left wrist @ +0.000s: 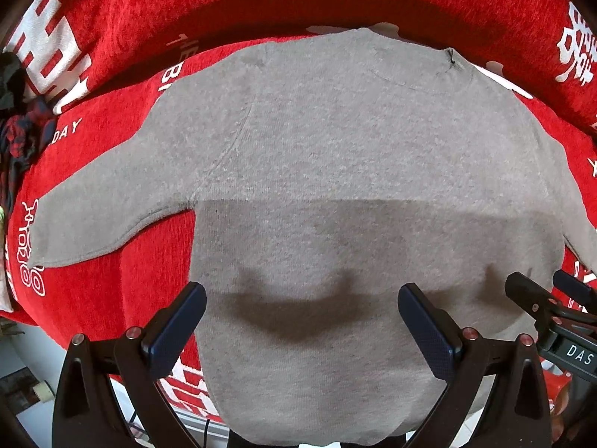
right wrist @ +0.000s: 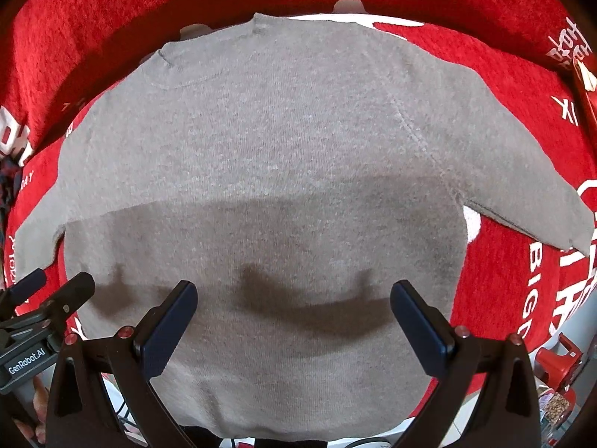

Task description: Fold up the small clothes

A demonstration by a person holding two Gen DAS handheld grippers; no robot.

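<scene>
Grippers first: the left gripper (left wrist: 302, 310) hangs with its jaws spread wide and nothing between them; the right gripper (right wrist: 294, 308) is the same — fingers apart, empty, hovering above the lower body of the grey sweater (left wrist: 335, 156); each casts a curved shadow on the knit, so neither seems to touch it.

The sweater lies flat and face up on a red blanket (left wrist: 112, 298) printed with white lettering; its collar points toward the far edge, its hem hangs over the near edge, and both sleeves are spread out — one toward the left edge (left wrist: 97, 209), one toward the right edge (right wrist: 522, 186). A dark plaid garment (left wrist: 22, 138) sits bunched at the left edge, apart from the sweater.

The fold appears not yet begun. To start well, I judge each gripper should pinch a sleeve near its cuff, taking both layers; carry it inward across the chest, keep the body flat and the side seams straight; avoid dragging the hem further off the near edge.
</scene>
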